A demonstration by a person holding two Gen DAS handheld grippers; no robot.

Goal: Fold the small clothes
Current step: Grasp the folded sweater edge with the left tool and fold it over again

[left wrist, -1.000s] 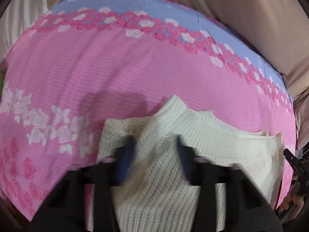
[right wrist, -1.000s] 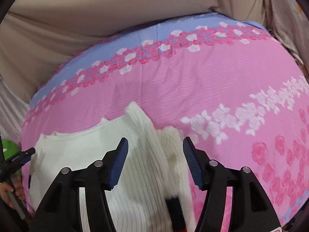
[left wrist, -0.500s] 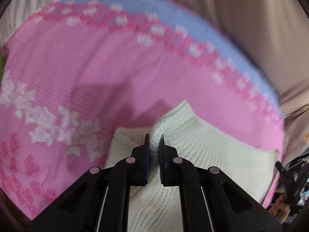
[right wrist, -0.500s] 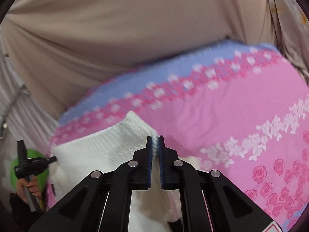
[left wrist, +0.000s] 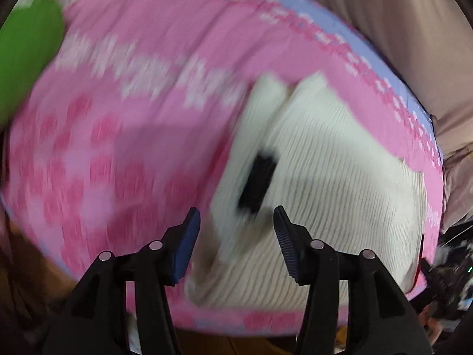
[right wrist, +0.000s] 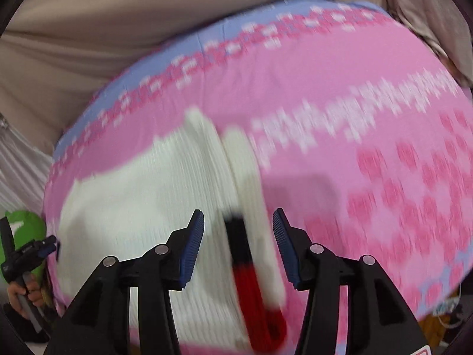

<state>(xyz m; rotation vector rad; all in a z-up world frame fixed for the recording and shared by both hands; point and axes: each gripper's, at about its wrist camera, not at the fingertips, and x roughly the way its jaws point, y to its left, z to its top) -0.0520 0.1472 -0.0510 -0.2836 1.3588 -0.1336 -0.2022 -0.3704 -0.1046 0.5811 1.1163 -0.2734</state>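
Plainly, both views were smeared by motion blur, yet the main things could be made out. A white knit sweater [left wrist: 340,183] lay on a pink bedspread [left wrist: 124,136] printed with rose bands and edged in pale blue — whether that cover sat on a bed or some other support could not be told. In the left wrist view the left gripper [left wrist: 236,233] had its blue-padded jaws spread apart with nothing between them, poised over the near left edge of the sweater, where a folded flap carried a black stripe [left wrist: 258,182]. The ribbed body of the garment spread away to the right of that flap, and two pale points of knit stood up at its far end. A green object [left wrist: 26,47] filled the upper left corner, too blurred to identify.

In the right wrist view the right gripper [right wrist: 238,239] was likewise wide apart and empty, over the right-hand side of the sweater [right wrist: 142,207]. Between its jaws ran a narrow folded strip of the knit, marked with a black-and-red stripe [right wrist: 248,272] that curved round near the bottom of the frame. The bedspread [right wrist: 354,118] stretched off to the right. At the far left, a hand [right wrist: 28,293] gripped the handle of the other tool beside something green [right wrist: 25,230]. Beige drapery [right wrist: 118,23] hung behind.
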